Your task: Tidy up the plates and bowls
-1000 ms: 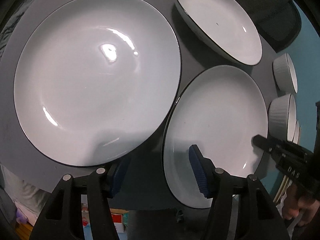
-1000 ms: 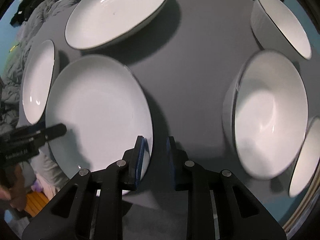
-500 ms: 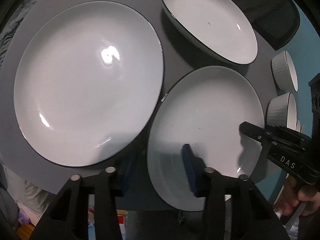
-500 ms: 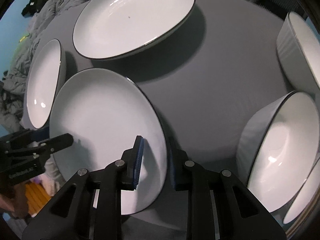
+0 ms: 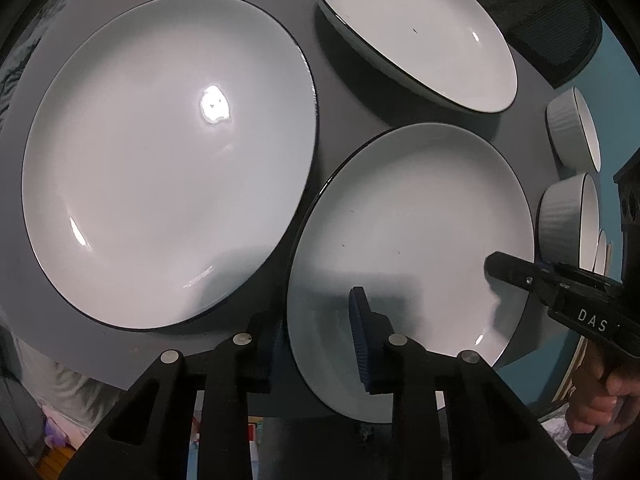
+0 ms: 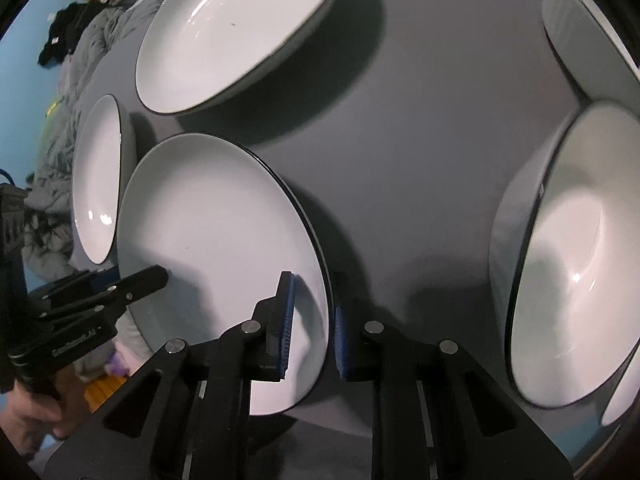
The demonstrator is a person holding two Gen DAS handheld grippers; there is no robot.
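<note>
A white plate with a dark rim (image 5: 408, 216) is held between both grippers, tilted up off the grey table. My left gripper (image 5: 316, 344) straddles its near-left rim, one blue pad on top, one below. My right gripper (image 6: 312, 320) is shut on the plate's (image 6: 212, 232) opposite rim. A larger white plate (image 5: 160, 160) lies flat on the left. A deep white plate (image 5: 416, 28) lies behind.
Ribbed white bowls (image 5: 572, 136) (image 5: 568, 220) stand at the table's right edge; the nearest bowl (image 6: 572, 256) is close to my right gripper. The round grey table (image 6: 420, 160) ends just under both grippers. A black chair (image 5: 552, 20) stands behind.
The held plate has lifted and tilted, its rim rising off the table. My left gripper has closed in on its rim; my right gripper stays clamped.
</note>
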